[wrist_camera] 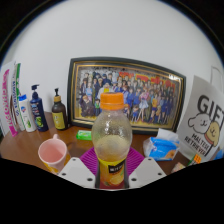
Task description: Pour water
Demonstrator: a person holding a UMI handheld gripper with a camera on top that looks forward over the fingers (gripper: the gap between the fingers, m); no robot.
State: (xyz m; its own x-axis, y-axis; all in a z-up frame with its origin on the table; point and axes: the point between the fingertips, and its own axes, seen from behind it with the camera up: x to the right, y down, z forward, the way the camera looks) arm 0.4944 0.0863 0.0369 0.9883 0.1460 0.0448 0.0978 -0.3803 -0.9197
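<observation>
at the lower centre of the frame the gripper (112, 168) has its jaws clenched on a clear bottle (112, 143) with an orange cap, upright and partly filled with yellowish liquid. the pink cup (52, 153) stands just to its left on the tabletop (20, 148), with toiletry bottles (30, 108) at the upper left and a framed photo (128, 92) behind. this looks like the carry-before-pour step, and next the bottle would need to move over the cup and tip, though the cap appears on.
</observation>
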